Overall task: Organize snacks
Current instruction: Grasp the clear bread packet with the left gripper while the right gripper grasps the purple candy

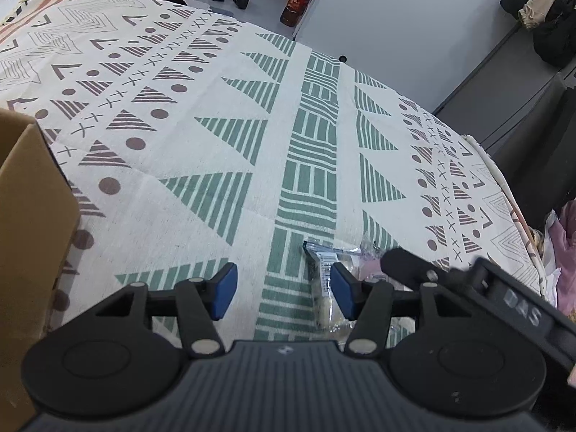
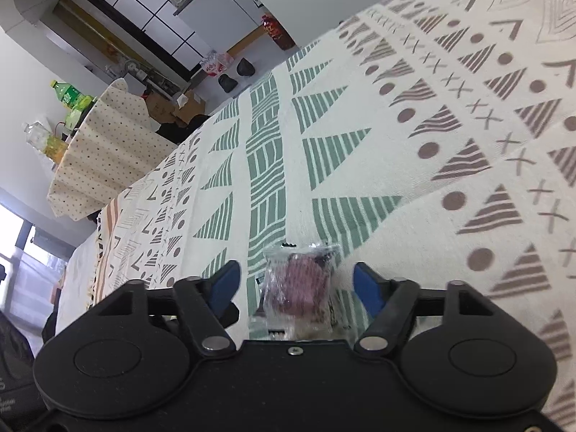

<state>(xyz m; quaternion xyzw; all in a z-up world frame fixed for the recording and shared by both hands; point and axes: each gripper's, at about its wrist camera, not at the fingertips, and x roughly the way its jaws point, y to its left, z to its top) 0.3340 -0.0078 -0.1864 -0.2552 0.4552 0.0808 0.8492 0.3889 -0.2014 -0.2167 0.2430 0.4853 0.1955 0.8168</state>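
Two hand-held grippers over wrapped snacks on a patterned tablecloth (image 1: pixel 223 151).
Left gripper (image 1: pixel 284 289): jaws part open, empty; a pale snack packet (image 1: pixel 329 288) lies low right of centre beside its right pad. Right gripper (image 2: pixel 296 286): jaws part open around a pink wrapped snack (image 2: pixel 300 284), pads not touching. Cardboard box (image 1: pixel 32 223) at left edge.
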